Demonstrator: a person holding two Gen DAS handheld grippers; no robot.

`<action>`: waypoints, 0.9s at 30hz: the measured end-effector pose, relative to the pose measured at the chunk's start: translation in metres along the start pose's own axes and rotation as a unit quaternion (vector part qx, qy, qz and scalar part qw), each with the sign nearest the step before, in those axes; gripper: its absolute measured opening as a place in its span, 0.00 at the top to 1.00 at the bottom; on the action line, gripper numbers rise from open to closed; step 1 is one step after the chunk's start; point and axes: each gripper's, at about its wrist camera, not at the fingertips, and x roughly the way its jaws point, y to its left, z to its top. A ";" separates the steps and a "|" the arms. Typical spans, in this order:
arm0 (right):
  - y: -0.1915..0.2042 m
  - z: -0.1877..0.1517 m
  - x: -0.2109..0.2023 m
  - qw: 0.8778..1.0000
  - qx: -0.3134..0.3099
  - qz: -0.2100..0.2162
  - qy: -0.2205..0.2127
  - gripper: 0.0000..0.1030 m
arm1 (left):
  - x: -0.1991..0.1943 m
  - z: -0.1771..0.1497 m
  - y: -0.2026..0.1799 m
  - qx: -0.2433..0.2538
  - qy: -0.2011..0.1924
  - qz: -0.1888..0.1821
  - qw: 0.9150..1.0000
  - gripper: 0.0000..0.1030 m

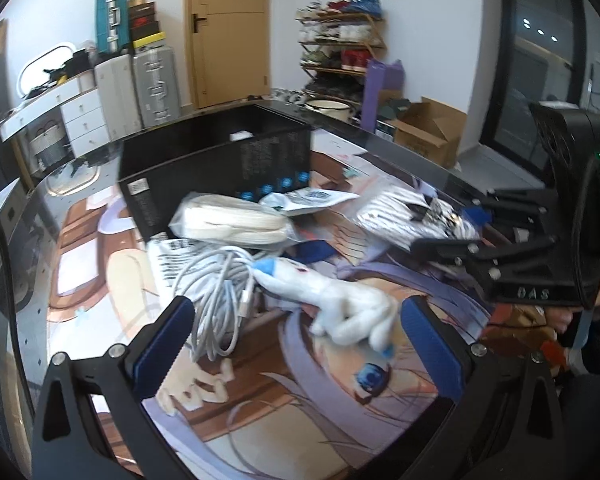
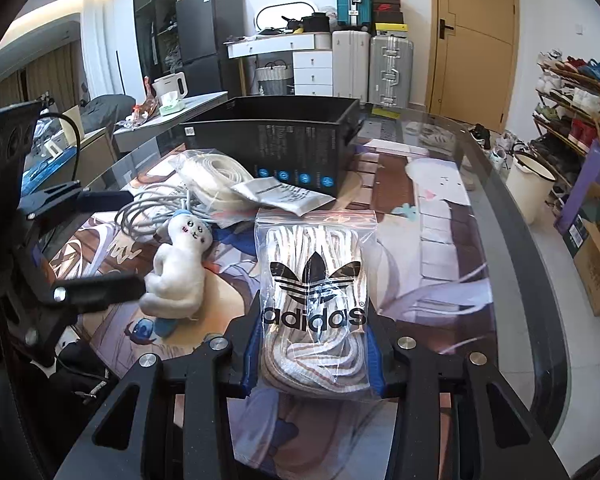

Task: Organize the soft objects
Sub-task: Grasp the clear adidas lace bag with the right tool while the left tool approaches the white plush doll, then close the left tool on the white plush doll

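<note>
The zip bag of striped laces (image 2: 314,300), low centre, sits clamped in the right gripper (image 2: 313,354), while the plush toy (image 1: 340,300), cable coil (image 1: 216,284) and pale strap bag (image 1: 236,220) wait on the bench (image 2: 440,248) before the seemingly unfilled black box (image 2: 276,140), left gripper (image 1: 296,344) spread apart.

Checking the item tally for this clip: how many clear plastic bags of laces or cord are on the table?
2. The Adidas bag is clamped in the right tongs; the bag of cream cord lies by the black box. Others may hide under the clutter.
</note>
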 end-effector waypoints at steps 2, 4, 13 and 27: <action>-0.002 -0.001 -0.002 1.000 0.003 -0.001 -0.002 0.59 | -0.002 0.001 -0.005 0.010 -0.002 -0.002 1.000 0.00; -0.004 0.000 -0.003 1.000 0.005 -0.003 -0.005 0.59 | -0.003 0.001 -0.008 0.016 -0.005 -0.009 1.000 0.00; -0.004 0.001 -0.008 1.000 0.008 -0.005 -0.016 0.59 | -0.012 0.007 -0.013 0.024 -0.023 -0.025 0.999 0.01; -0.019 0.001 -0.018 0.999 0.025 -0.023 -0.033 0.59 | -0.011 0.009 -0.019 0.036 -0.023 -0.073 0.996 0.15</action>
